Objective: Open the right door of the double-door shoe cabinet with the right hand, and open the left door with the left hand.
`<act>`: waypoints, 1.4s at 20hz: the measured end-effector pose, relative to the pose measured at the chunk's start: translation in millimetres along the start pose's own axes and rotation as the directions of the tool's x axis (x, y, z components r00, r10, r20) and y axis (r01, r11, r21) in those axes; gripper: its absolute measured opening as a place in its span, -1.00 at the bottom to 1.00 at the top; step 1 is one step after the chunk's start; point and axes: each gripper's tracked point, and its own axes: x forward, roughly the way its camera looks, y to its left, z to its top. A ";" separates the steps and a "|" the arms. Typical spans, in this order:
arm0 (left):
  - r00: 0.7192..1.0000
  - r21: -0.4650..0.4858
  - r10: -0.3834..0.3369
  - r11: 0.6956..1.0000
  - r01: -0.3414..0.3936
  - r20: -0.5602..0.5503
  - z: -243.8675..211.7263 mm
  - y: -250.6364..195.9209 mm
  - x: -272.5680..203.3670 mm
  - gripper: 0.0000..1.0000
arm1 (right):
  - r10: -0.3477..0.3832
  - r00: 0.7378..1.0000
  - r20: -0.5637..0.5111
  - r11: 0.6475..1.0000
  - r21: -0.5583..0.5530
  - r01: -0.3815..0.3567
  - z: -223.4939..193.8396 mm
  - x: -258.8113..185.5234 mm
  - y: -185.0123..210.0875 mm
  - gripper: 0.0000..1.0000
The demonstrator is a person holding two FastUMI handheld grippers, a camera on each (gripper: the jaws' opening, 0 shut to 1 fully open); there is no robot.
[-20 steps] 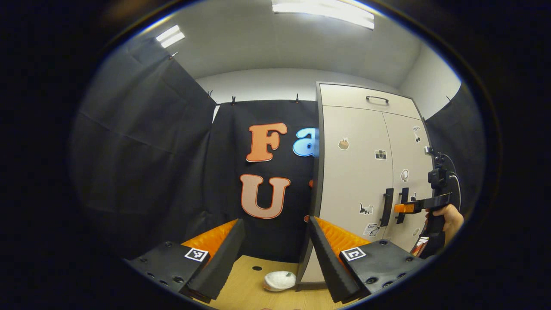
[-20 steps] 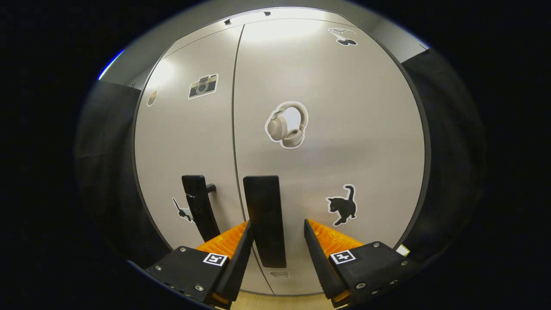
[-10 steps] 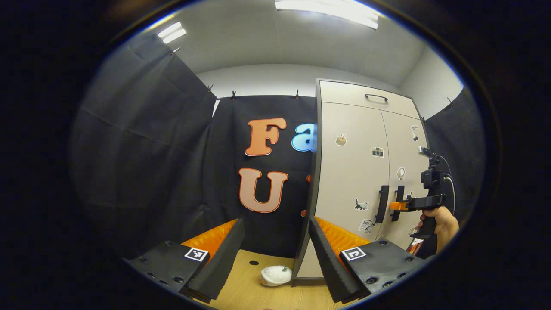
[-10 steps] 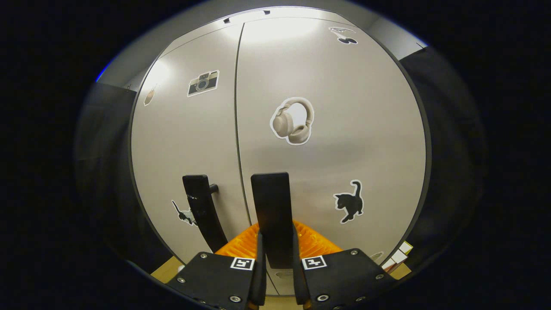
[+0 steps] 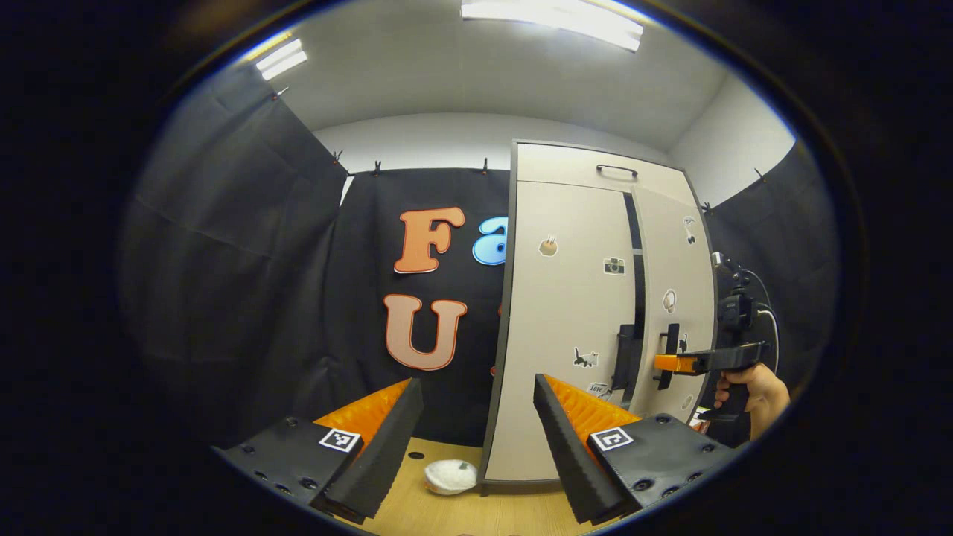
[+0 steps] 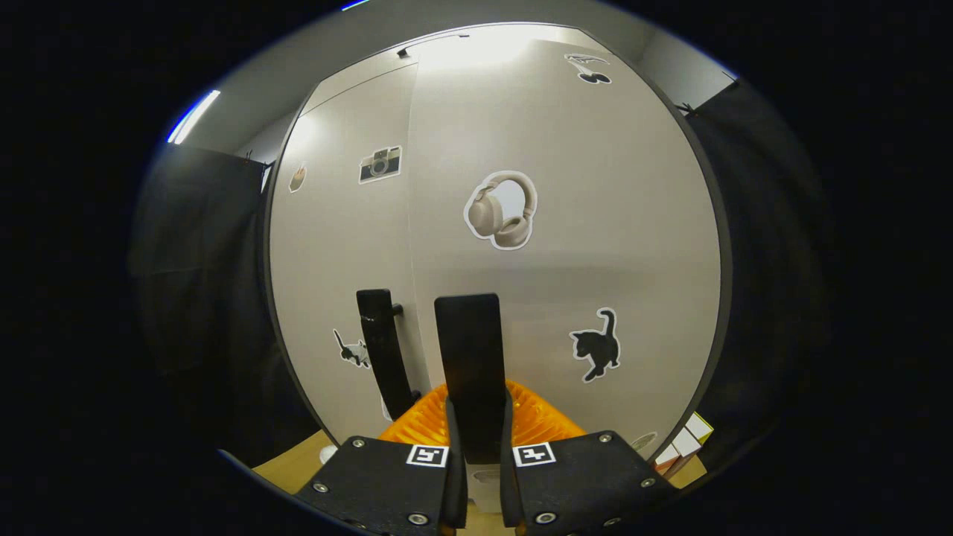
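The beige double-door shoe cabinet (image 5: 521, 298) stands upright to the right in the left gripper view. Its right door (image 5: 674, 253) has swung out a little, leaving a dark gap beside the left door (image 5: 573, 298). My right gripper (image 5: 670, 362), held by a hand (image 5: 752, 387), is shut on the right door's black vertical handle (image 6: 470, 350). In the right gripper view both fingers of that gripper (image 6: 474, 454) press on the handle's lower end. The left door's handle (image 6: 380, 342) stands free beside it. My left gripper (image 5: 473, 439) is open and empty, well short of the cabinet.
A white round object (image 5: 449, 476) lies on the wooden floor (image 5: 461, 514) by the cabinet's left foot. Small boxes (image 6: 689, 439) sit low at the cabinet's right side. A drawer with a handle (image 5: 616, 170) tops the cabinet. Black cloth walls enclose the booth.
My right gripper went from open around the right handle to shut on it, and the right door has swung out, opening a gap. My left gripper stayed open and shifted slightly.
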 end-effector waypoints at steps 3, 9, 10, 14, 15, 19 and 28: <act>0.999 0.002 -0.028 1.000 0.028 -0.017 -5.8 -22.1 7.1 0.93 | 0.033 0.999 0.008 0.999 -0.008 -0.033 -1.0 -23.7 -4.5 -0.65; 0.990 -0.016 -0.123 0.992 0.122 -0.070 -24.3 -76.5 13.5 0.93 | 0.073 0.997 0.039 0.997 -0.039 -0.072 0.7 -69.0 -19.5 -0.65; 0.989 -0.016 -0.135 0.991 0.134 -0.068 -23.4 -84.3 13.8 0.96 | 0.077 0.996 0.040 0.996 -0.046 -0.075 0.9 -72.1 -21.9 -0.65; 0.982 -0.024 -0.175 0.984 0.174 -0.066 -24.8 -113.1 22.1 0.93 | 0.083 0.995 0.058 0.996 -0.048 -0.081 2.3 -89.6 -34.7 -0.65; 0.980 -0.024 -0.189 0.982 0.187 -0.069 -25.2 -121.4 25.4 0.90 | 0.086 0.994 0.062 0.995 -0.046 -0.084 2.2 -93.3 -38.1 -0.66; 0.969 -0.020 -0.237 0.972 0.236 -0.076 -25.0 -153.0 40.1 0.93 | 0.068 0.995 0.075 0.997 -0.033 -0.065 5.6 -106.3 -50.1 -0.66; 0.948 -0.014 -0.310 0.951 0.310 -0.076 -31.5 -205.9 75.8 0.92 | 0.036 0.995 0.090 0.999 -0.015 -0.035 8.4 -115.8 -60.7 -0.68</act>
